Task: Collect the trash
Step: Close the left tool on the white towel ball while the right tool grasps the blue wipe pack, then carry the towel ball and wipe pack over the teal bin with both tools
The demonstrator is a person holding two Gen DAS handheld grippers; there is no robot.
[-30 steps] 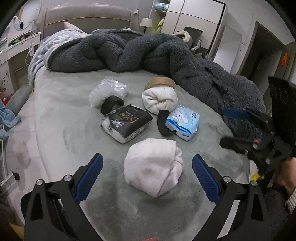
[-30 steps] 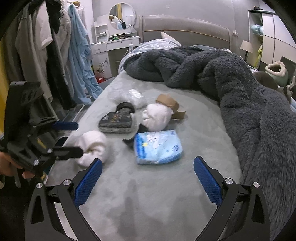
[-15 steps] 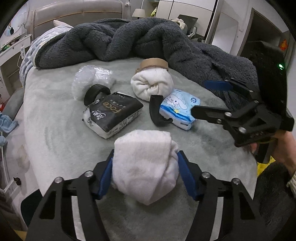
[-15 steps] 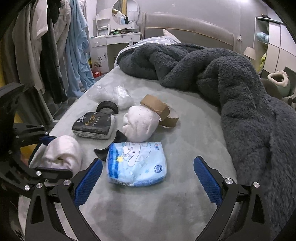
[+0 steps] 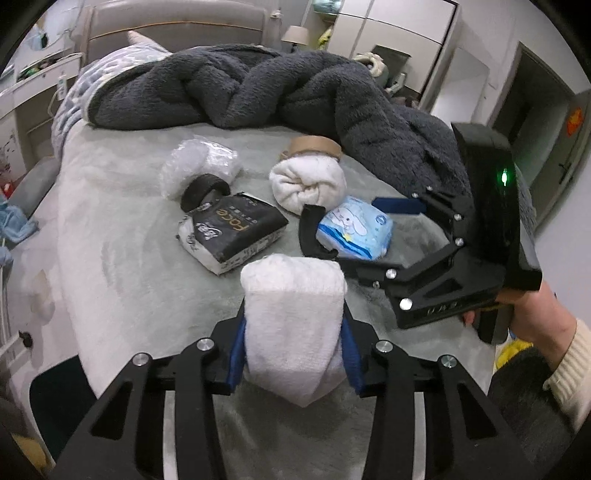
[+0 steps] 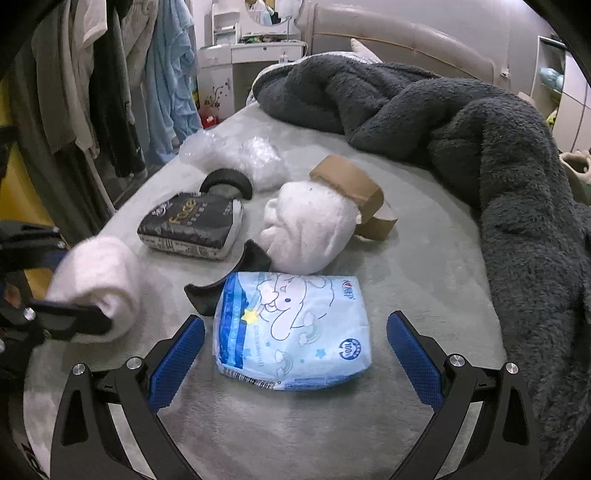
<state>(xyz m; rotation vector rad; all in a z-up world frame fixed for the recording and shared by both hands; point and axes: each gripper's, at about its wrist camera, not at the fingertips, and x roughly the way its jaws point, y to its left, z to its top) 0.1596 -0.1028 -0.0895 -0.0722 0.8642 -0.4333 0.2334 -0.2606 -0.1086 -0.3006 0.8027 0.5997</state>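
Bed, padded headboard, white wardrobe

a rolled white towel is clamped between the blue pads of the left gripper, whose jaws have just been closing. the right gripper is held wide beside a blue tissue pack.

A: Left gripper?
B: Pointing steeply downward; jaws have just been closing, blue pads pressing both sides of a white towel roll.
A: Right gripper?
B: Angling downward, jaws standing wide apart, gripping nothing. A hand in a cream cuff is clasping its handle.
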